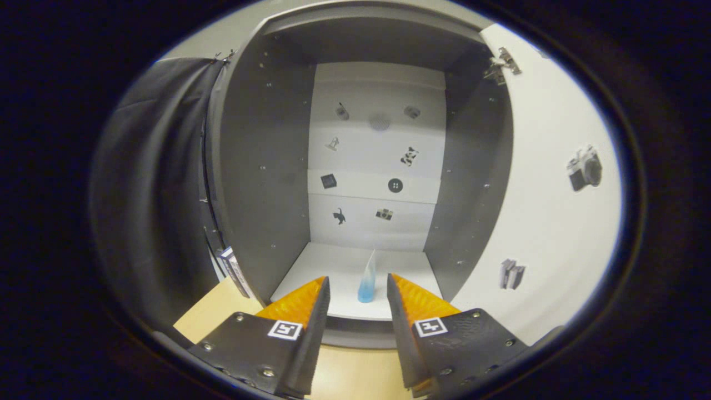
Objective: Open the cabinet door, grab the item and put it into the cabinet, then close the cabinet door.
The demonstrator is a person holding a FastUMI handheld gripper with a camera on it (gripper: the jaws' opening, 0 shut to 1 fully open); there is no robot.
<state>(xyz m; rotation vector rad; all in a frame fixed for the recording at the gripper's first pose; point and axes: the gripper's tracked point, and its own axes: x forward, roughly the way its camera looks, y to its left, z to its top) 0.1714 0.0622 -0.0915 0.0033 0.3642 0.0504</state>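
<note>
Cabinet open, door swung right. Blue cone upright on cabinet floor, lower centre of frame. Gripper open, empty, fingers flanking cone without touching.

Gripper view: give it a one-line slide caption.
Open tool faces the blue cone upright on the open cabinet floor.

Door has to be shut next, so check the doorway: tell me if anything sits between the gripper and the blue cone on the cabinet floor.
Nothing visible stands between them. The blue cone stands upright on the cabinet floor, just ahead of the open gripper, in line with the gap between its fingers. The cabinet door is swung open beside it.
</note>
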